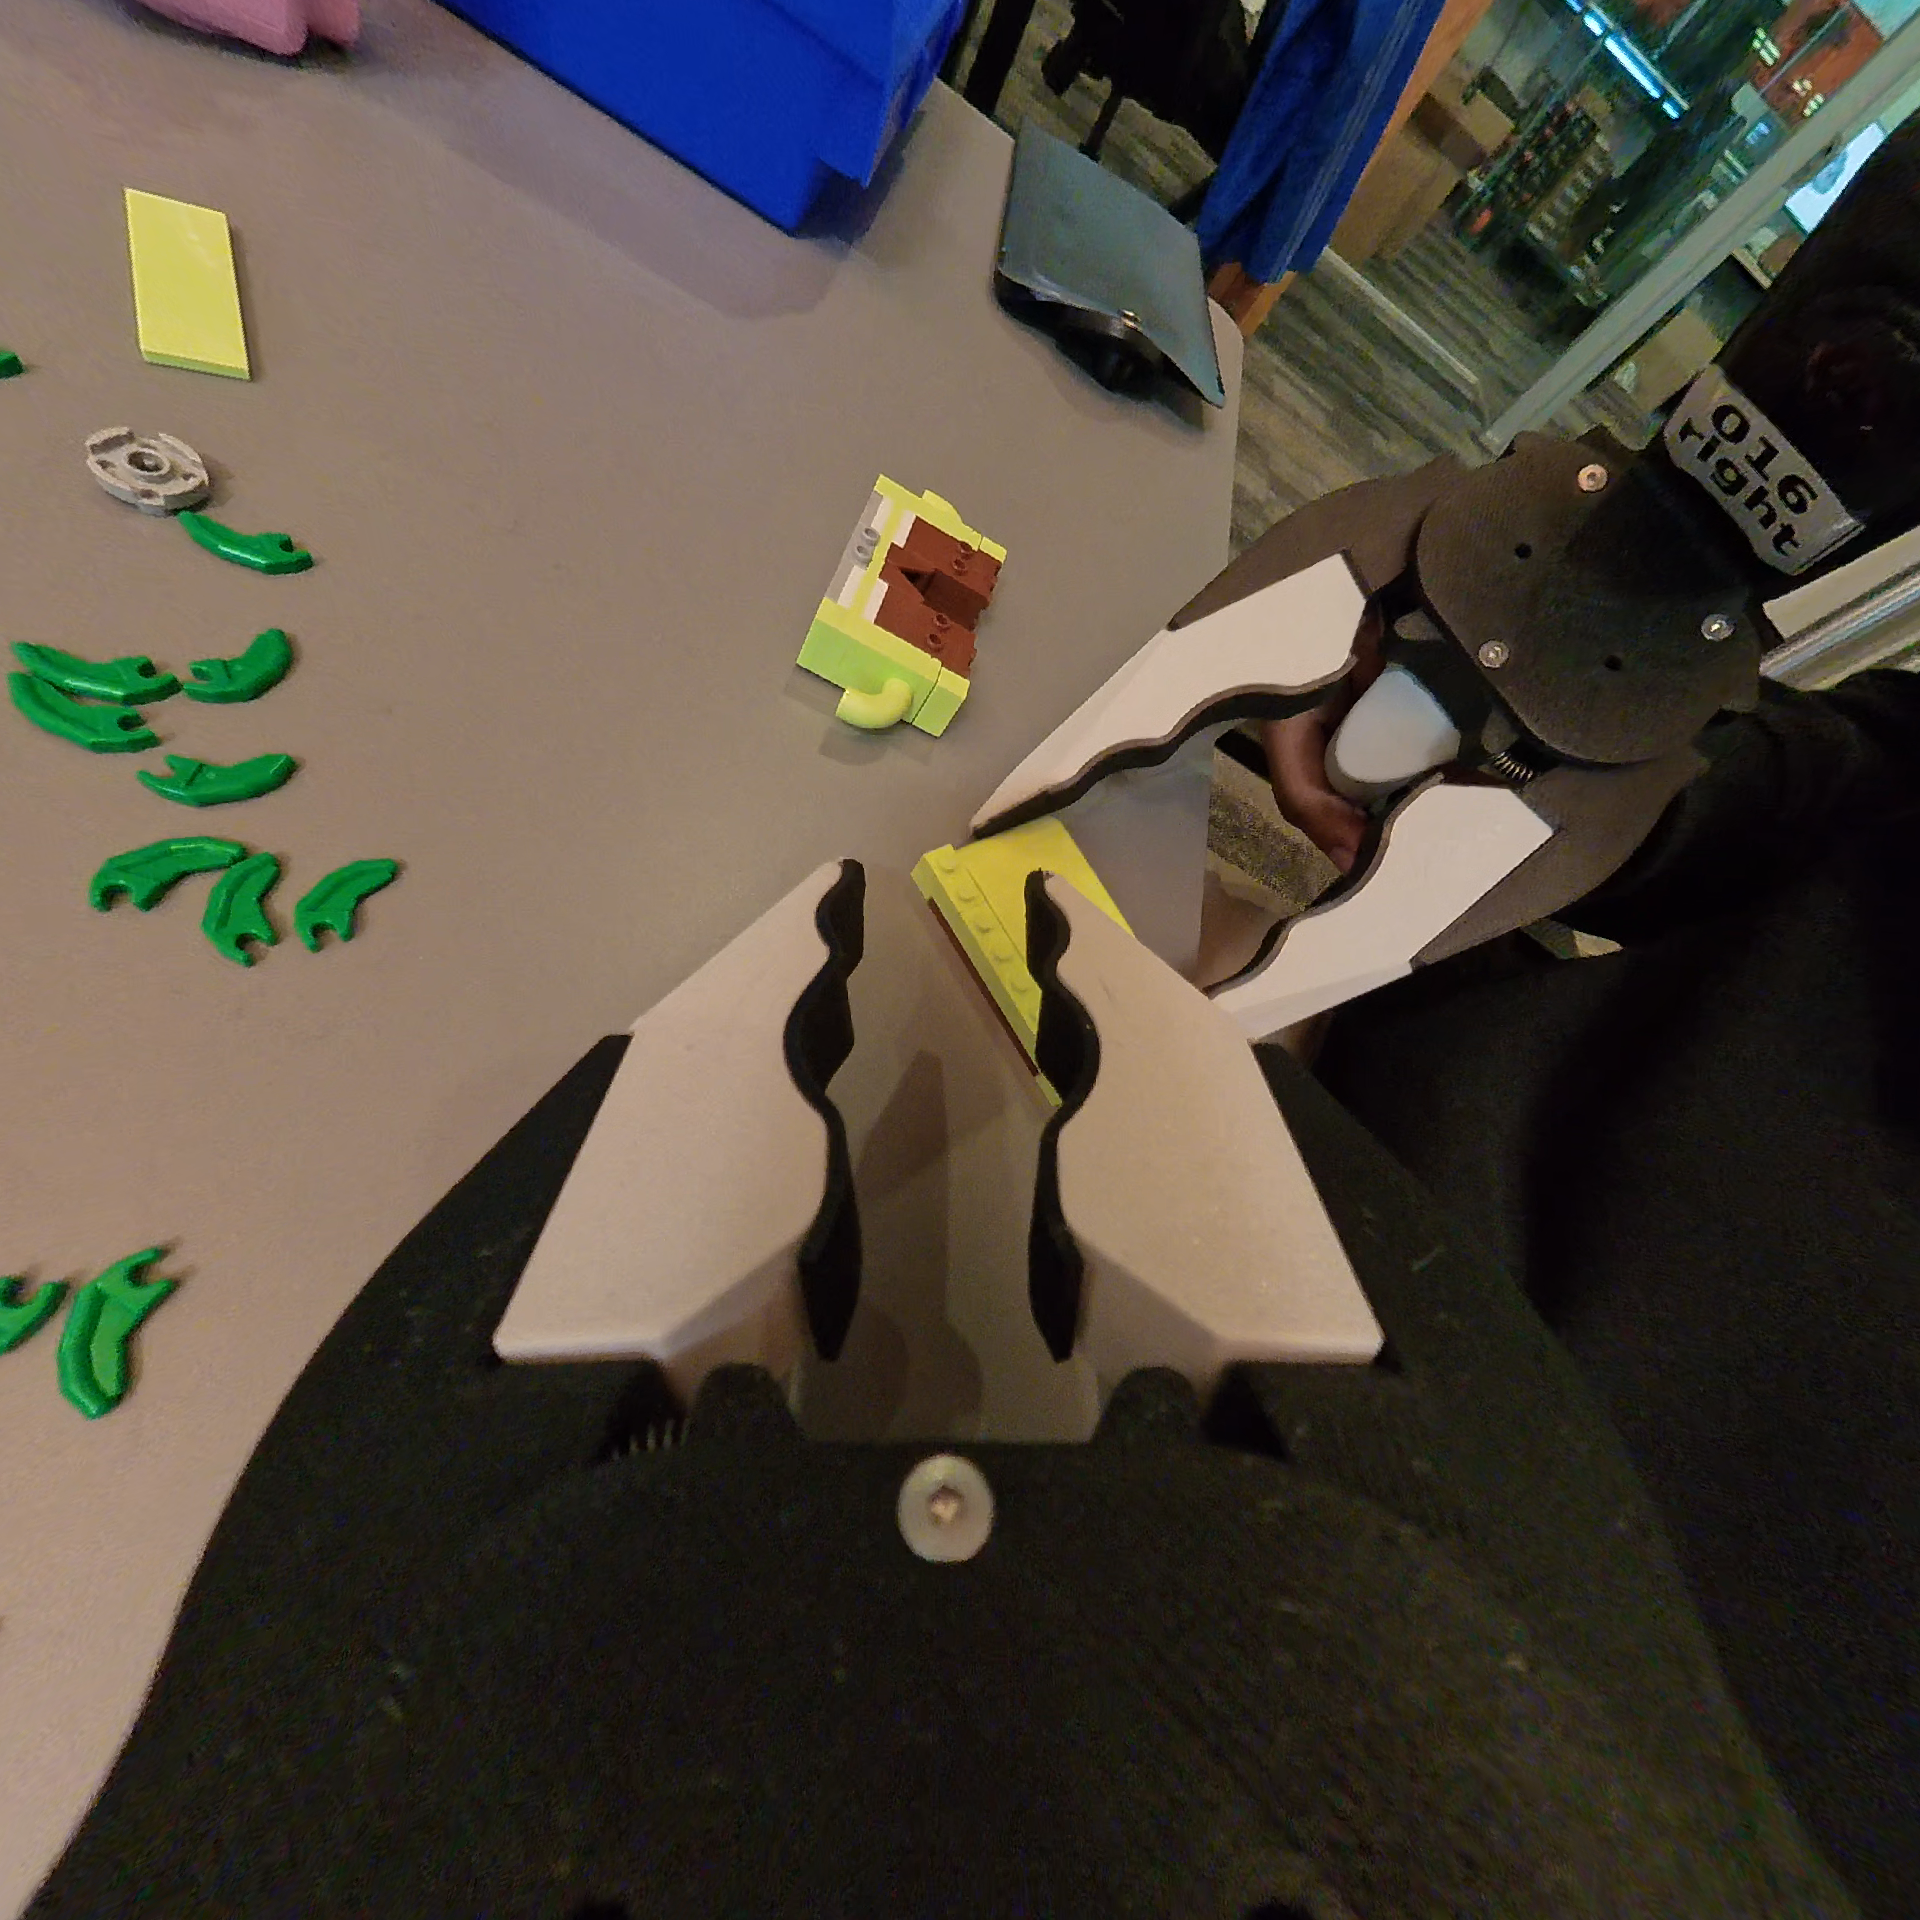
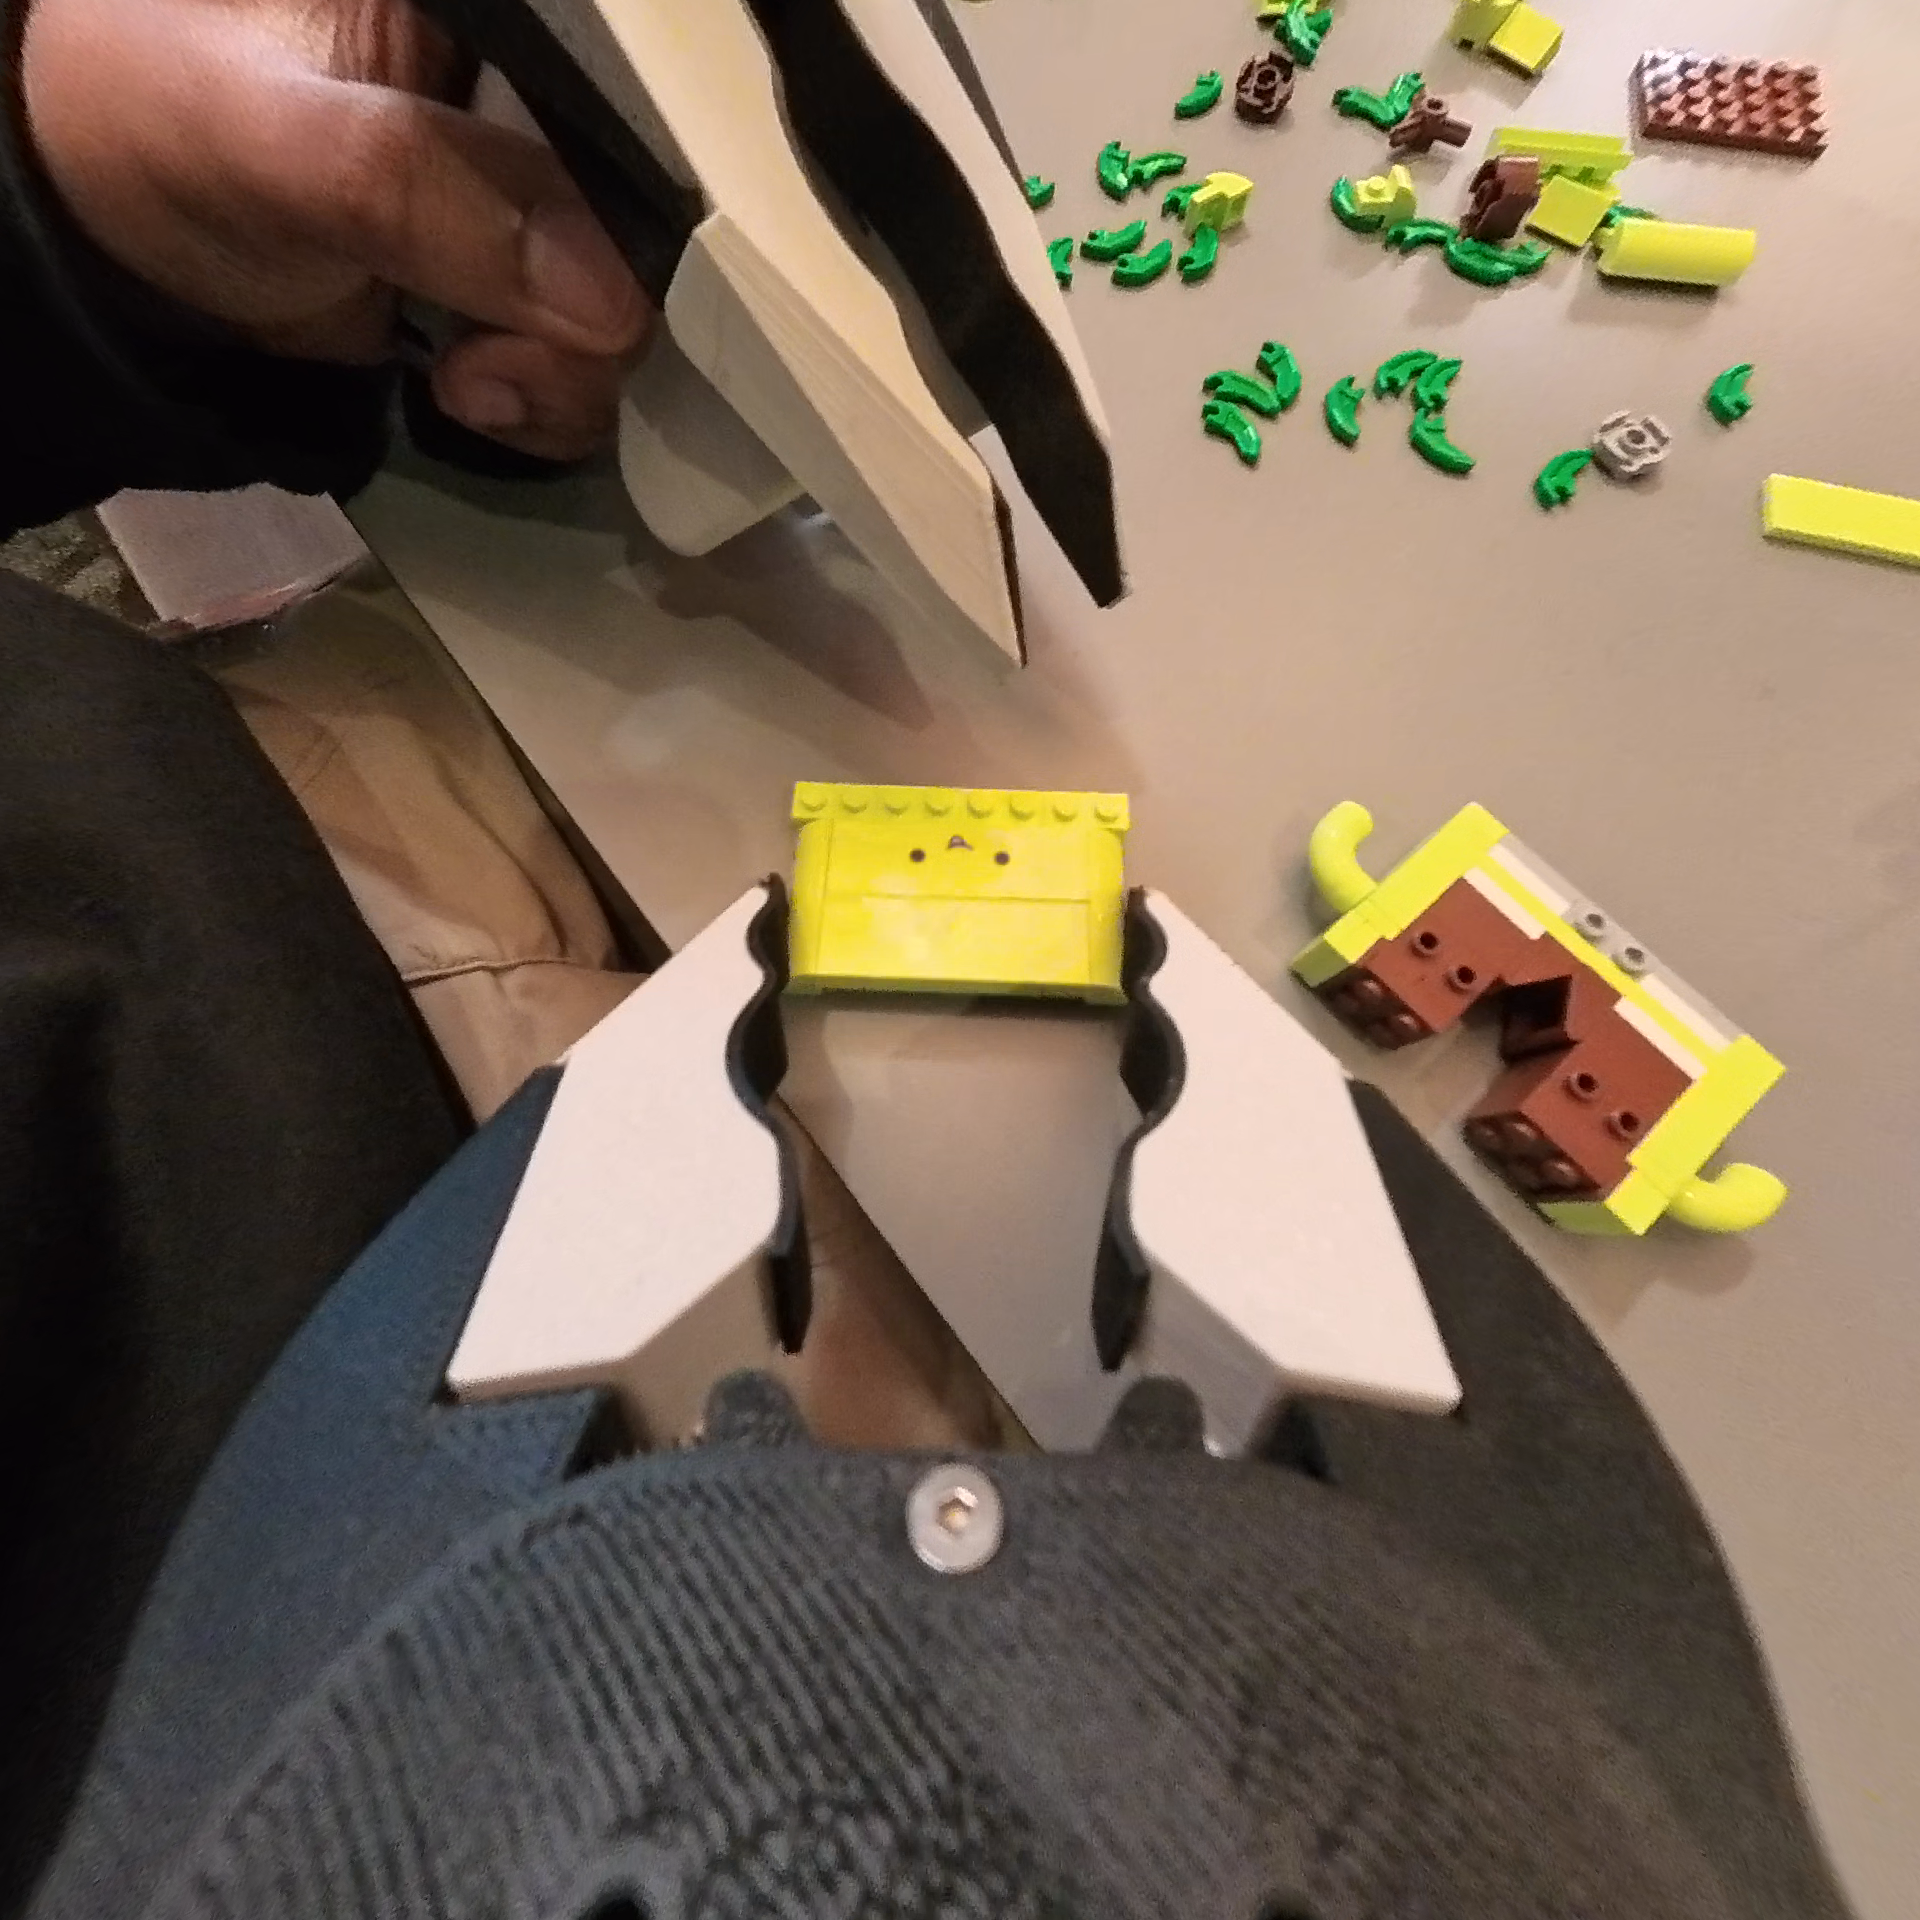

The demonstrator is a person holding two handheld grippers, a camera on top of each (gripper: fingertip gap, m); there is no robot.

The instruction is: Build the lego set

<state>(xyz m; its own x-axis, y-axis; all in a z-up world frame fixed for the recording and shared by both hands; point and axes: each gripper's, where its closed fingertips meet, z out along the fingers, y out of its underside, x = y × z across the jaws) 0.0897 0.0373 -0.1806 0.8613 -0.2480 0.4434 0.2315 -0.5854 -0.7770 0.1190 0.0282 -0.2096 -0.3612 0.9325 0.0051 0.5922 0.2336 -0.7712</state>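
Note:
My right gripper is shut on a lime-green brick panel with a studded strip along its far edge, holding it by its two short sides low over the table near the front edge. In the left wrist view the right gripper and the panel show just past my left gripper. The left gripper is open and empty, its right finger in front of the panel. In the right wrist view the left gripper hovers above and behind the panel. A lime and brown sub-assembly lies on the table.
Several green leaf pieces, a grey round piece and a lime flat tile lie on the grey table. A brown plate, a blue bin and a dark folder sit farther back. The tips of one gripper are about 5 centimetres away from the tips of the other. The grey round piece is about 15 centimetres from both grippers' fingertips. It is also in sight in the right wrist view.

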